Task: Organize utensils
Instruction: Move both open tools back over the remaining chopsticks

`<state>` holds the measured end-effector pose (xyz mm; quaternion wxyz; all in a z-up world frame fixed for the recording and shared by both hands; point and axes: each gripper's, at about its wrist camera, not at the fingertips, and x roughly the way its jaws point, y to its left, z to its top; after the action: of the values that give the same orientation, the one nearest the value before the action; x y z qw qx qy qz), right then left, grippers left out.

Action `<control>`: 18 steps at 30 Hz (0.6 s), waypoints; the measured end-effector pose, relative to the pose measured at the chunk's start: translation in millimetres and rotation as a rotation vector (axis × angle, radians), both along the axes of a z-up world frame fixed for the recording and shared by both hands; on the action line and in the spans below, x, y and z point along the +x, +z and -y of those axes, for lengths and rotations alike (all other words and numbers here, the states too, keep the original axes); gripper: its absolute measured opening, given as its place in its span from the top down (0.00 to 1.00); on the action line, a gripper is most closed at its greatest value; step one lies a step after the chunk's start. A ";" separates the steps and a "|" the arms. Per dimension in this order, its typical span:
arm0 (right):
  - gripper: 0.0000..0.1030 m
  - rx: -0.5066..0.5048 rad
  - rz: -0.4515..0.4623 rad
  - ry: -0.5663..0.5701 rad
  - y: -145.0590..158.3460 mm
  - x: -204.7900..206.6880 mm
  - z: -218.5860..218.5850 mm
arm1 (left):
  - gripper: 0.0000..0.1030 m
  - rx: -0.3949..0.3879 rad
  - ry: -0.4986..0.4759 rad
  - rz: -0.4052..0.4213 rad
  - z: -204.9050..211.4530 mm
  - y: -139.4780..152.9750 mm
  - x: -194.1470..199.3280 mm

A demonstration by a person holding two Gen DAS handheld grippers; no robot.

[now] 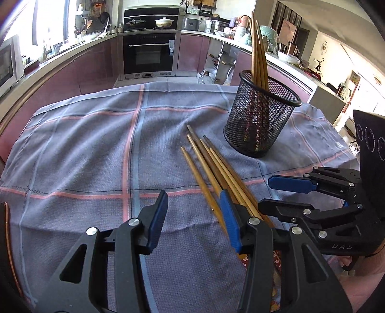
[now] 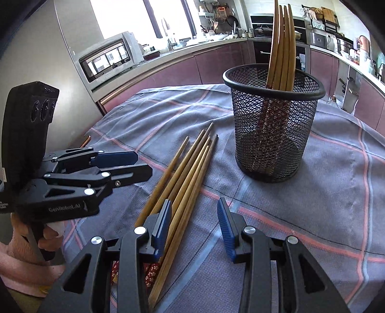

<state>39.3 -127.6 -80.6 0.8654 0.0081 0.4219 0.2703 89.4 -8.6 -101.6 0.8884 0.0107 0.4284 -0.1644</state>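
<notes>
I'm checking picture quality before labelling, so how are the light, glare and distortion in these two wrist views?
Left wrist view: window blown out white, counters bent by fisheye, chopsticks and mesh holder sharp. Right wrist view: window also overexposed, chopsticks in the holder curve from distortion, tablecloth evenly lit, dark corners.

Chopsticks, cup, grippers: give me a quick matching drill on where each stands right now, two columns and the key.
Things:
1. Mesh cup
2. Loose chopsticks
3. Chopsticks in the cup
4. Left hand-held gripper

States:
A. Lying flat on the cloth
B. Open, holding nothing
C. Upright on the cloth, black
D. Standing up, leaning on the rim

Pairs: 1-C, 2-A, 3-D, 4-B
</notes>
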 end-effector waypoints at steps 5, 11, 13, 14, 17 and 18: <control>0.64 0.000 -0.003 0.002 -1.1 -0.8 0.6 | 0.57 0.030 -0.017 -0.014 9.5 -7.7 1.5; 0.64 -0.007 -0.005 0.001 -2.0 0.3 0.1 | 0.55 0.056 -0.018 -0.023 11.3 -12.6 3.8; 0.64 -0.006 -0.007 0.001 -2.5 0.5 0.2 | 0.57 0.054 -0.025 -0.023 10.8 -12.6 3.5; 0.64 -0.006 -0.008 0.000 -2.6 0.9 0.0 | 0.61 0.048 -0.031 -0.024 9.9 -12.6 3.3; 0.64 -0.005 -0.009 -0.005 -2.8 1.4 1.2 | 0.75 0.050 -0.030 -0.028 4.6 -12.4 4.4; 0.64 -0.005 -0.009 -0.006 -2.7 1.7 1.1 | 0.76 0.045 -0.025 -0.034 0.7 -13.5 4.7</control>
<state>40.9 -128.7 -83.3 0.8644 0.0085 0.4263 0.2666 94.0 -9.3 -115.0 0.8785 0.0330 0.4469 -0.1658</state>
